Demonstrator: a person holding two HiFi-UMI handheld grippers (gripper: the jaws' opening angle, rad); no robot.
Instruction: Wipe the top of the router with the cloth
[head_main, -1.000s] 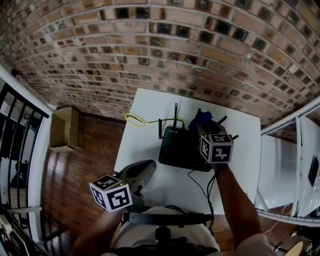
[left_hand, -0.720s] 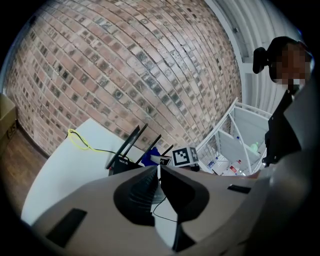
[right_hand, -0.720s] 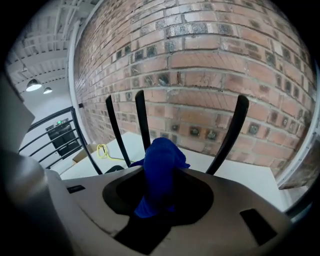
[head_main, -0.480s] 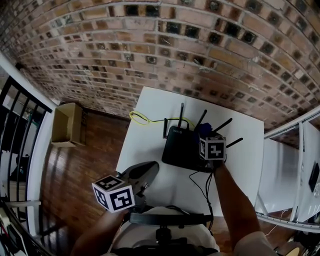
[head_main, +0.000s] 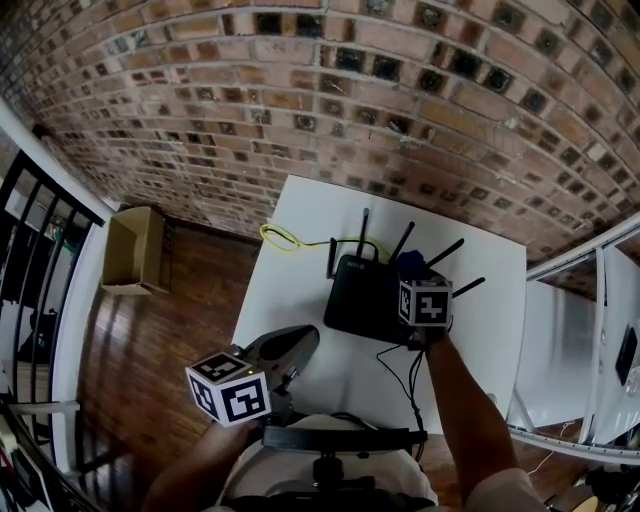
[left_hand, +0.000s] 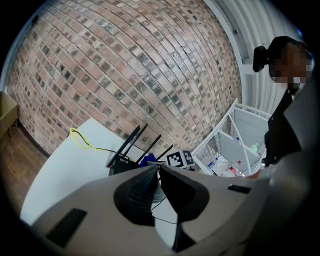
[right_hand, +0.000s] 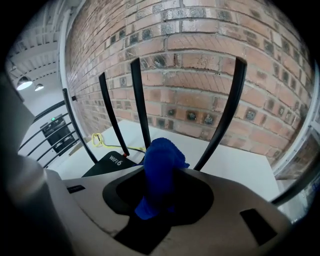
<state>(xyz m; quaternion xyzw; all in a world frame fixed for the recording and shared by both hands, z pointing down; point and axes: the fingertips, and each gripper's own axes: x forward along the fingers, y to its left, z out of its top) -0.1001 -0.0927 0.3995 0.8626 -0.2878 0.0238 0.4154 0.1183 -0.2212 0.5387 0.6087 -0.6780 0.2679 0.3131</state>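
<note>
Right gripper's jaws clamp the cloth above the router on the bench, left gripper's jaws together, empty; a wide swipe could knock the antennas or shove the unbraced router.

Room inventory, as we find it:
- We list a red-brown brick wall, with a white table set against it.
- We note a dark wooden plank floor, glossy in the light.
- We record an open cardboard box on that floor, near the wall's foot.
- We enter a black railing at left and a white metal rack at right.
- We count two lit ceiling lamps.
</note>
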